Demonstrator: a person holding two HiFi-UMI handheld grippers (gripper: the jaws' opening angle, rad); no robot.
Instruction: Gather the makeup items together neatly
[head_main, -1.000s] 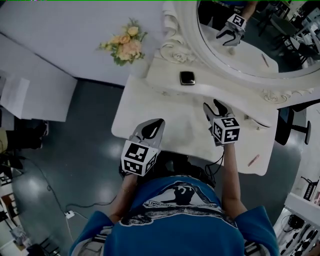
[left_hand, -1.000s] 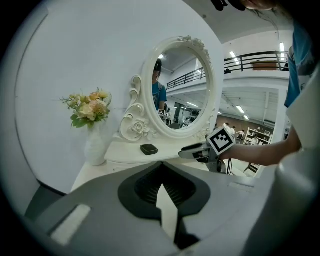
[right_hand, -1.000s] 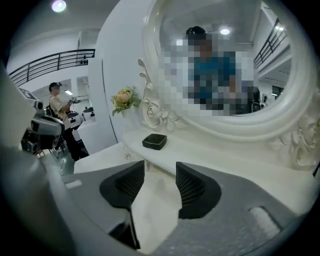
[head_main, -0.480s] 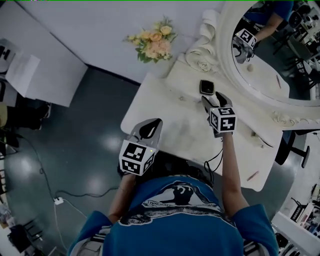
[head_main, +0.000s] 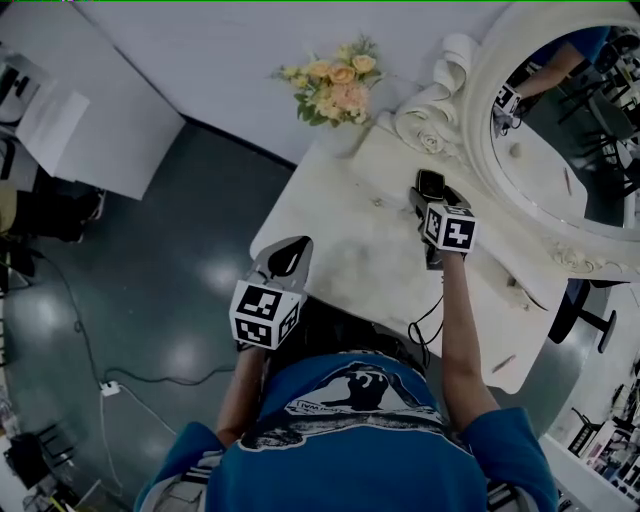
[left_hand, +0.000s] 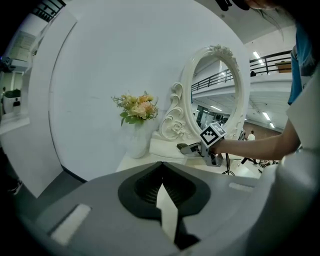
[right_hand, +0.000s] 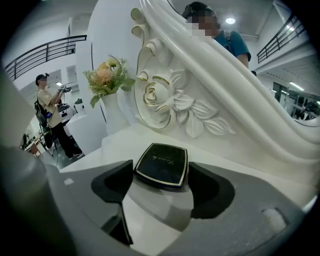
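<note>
You can see gold script on the lid of the black compact (right_hand: 161, 164), too small to read. No other lettering is legible.

A staged dressing-table corner inside a big open hall. A white counter (head_main: 330, 235) with an ornate oval mirror (head_main: 560, 140), flowers (head_main: 335, 85) and a compact (right_hand: 161, 165) stands against a bare white partition (head_main: 230, 70). The dark glossy floor (head_main: 140, 270) has a loose cable (head_main: 170, 380). Balcony railings (right_hand: 45, 49) and strip lights (left_hand: 257, 54) run overhead.
</note>
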